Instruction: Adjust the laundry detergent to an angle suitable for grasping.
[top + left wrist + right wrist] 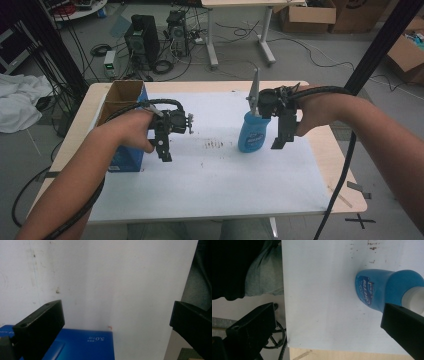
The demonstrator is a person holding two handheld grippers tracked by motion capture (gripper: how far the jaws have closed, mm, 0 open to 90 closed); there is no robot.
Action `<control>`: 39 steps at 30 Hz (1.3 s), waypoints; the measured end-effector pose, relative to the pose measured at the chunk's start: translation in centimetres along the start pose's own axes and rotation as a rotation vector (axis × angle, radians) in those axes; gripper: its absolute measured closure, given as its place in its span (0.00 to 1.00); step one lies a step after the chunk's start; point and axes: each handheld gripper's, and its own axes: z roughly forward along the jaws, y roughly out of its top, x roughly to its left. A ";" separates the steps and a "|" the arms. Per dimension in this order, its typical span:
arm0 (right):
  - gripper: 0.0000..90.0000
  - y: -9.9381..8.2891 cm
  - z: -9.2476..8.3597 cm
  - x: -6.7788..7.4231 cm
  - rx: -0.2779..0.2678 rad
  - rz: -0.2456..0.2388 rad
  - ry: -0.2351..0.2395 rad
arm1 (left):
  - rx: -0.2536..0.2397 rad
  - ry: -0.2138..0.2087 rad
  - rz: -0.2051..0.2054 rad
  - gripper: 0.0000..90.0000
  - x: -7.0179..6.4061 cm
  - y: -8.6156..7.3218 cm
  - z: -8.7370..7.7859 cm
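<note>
Both forearms reach in over the near table edge, each hand tipping its claw downward above the white sheet (215, 175). The left gripper (165, 150) hangs wide and empty just beside the blue box (131, 159). Farther out, the right gripper (280, 136) gapes equally wide just beside the upright blue bottle (251, 132), gripping nothing.

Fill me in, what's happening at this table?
A person holds a two-jaw gripper in each hand over a white-covered table. The left gripper hangs open beside a blue cardboard box at the table's left edge, with nothing between its jaws. The right gripper is also open, just to the right of an upright blue bottle with a white neck, not gripping it. Neither thing is held yet; a patch of dark smudges marks the sheet between the hands.
</note>
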 end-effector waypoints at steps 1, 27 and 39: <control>0.00 0.0 0.0 0.0 0.001 -0.002 0.003 | 0.004 -0.002 0.000 0.00 0.0 0.0 0.0; 0.00 0.0 -1.1 -2.1 0.001 -0.017 -0.062 | -0.009 -0.002 -0.026 0.00 -0.9 -0.4 -0.9; 0.00 0.3 -1.1 -6.1 0.018 -0.053 -0.067 | -0.014 0.001 -0.040 0.00 -1.4 -0.5 -1.2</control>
